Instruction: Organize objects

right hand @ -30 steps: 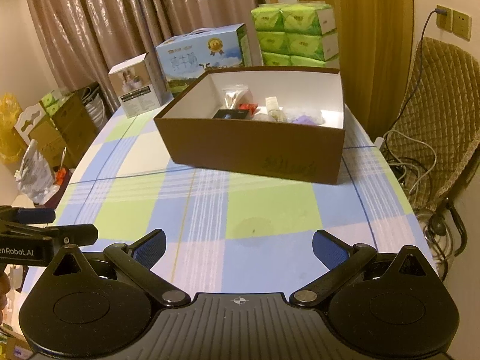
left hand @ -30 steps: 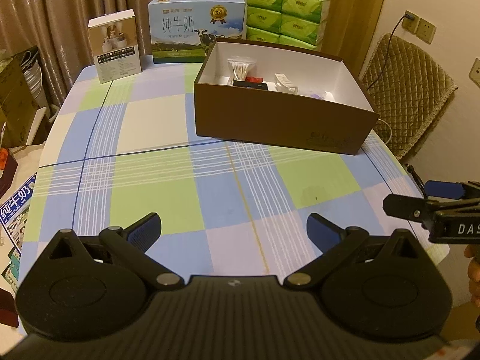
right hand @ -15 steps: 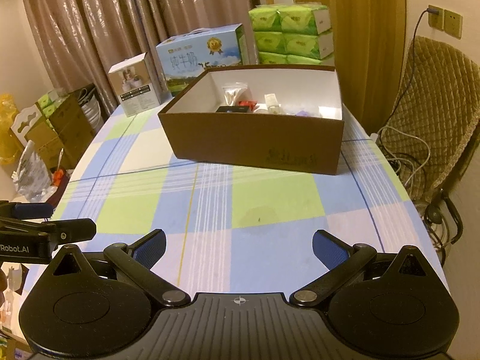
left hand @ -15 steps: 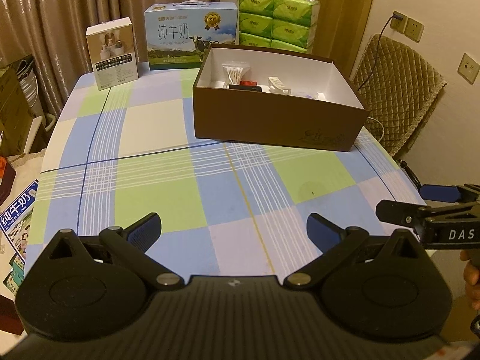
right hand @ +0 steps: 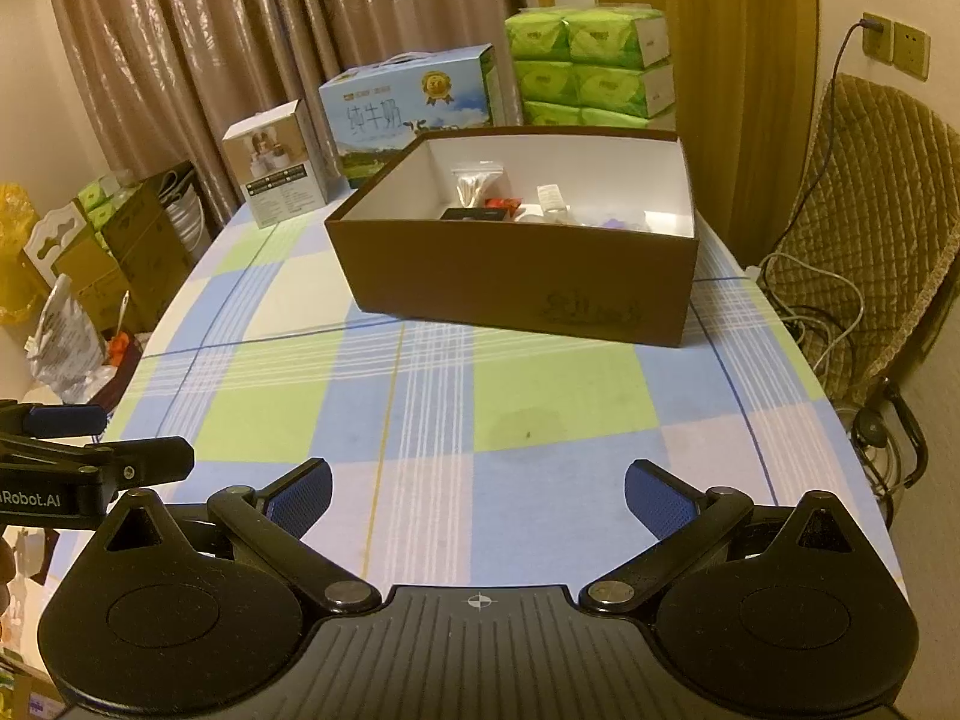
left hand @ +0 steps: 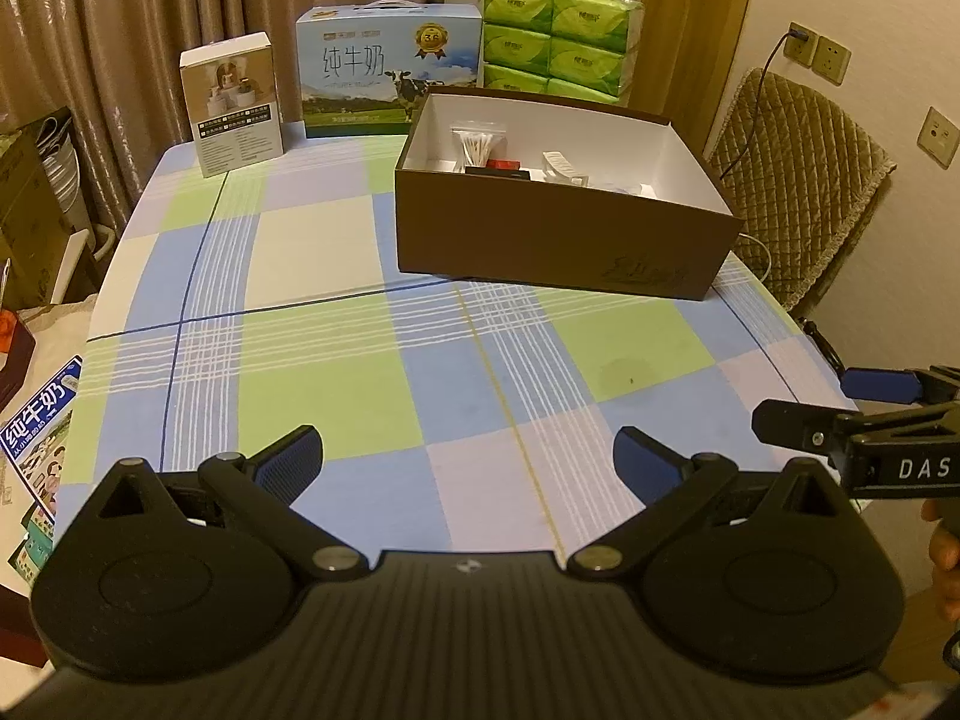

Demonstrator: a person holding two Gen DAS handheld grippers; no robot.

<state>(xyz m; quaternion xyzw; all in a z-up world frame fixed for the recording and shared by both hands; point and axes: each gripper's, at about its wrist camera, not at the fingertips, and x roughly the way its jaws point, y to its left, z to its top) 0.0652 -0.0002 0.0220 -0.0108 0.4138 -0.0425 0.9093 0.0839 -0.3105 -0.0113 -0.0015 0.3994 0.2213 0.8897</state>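
Left wrist view: left tongs (left hand: 467, 455) wide, empty, over near surface (left hand: 336, 408) edge
Right tongs (right hand: 478, 491): wide, empty
Brown box (left hand: 558, 234): far right; checked cloth before it bare

- Warm, dim yellowish indoor light in both views.
- Glossy curtains (right hand: 180, 60) show streaky glare.
- Fisheye bends the edges; corners go black.
- Focus mostly sharp, slightly grainy.
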